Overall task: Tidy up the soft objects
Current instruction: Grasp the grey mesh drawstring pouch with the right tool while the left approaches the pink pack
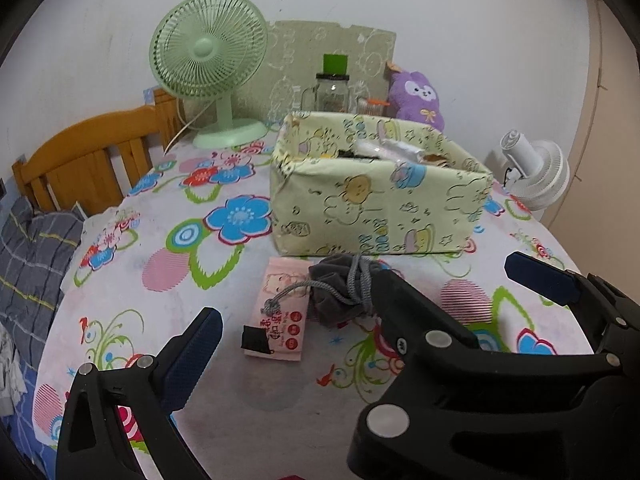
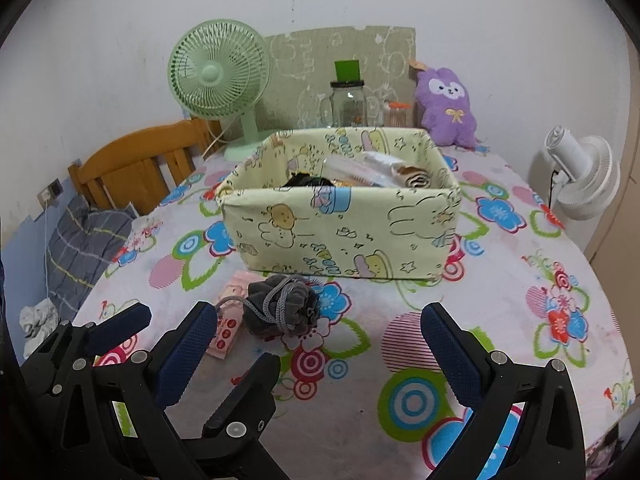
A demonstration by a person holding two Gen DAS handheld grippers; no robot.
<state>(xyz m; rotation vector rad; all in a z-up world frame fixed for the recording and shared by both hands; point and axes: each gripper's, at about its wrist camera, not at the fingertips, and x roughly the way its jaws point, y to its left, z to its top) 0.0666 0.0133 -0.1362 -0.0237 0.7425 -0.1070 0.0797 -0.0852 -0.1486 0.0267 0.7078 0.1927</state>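
A grey drawstring pouch (image 1: 334, 292) lies on the flowered tablecloth, partly over a pink packet (image 1: 280, 316), just in front of a yellow cartoon-print fabric box (image 1: 376, 208) holding several soft items. The pouch (image 2: 280, 306), packet (image 2: 228, 328) and box (image 2: 344, 232) also show in the right wrist view. My left gripper (image 1: 372, 312) is open and empty, short of the pouch. My right gripper (image 2: 320, 340) is open and empty, to the right of the left one (image 2: 172, 328), with the pouch ahead on its left.
A green desk fan (image 1: 208, 68), a glass jar (image 1: 332, 92) and a purple plush (image 1: 416, 96) stand behind the box. A white fan (image 2: 580, 176) is at the right edge. A wooden headboard (image 1: 92, 160) and grey bedding (image 1: 32, 260) lie left.
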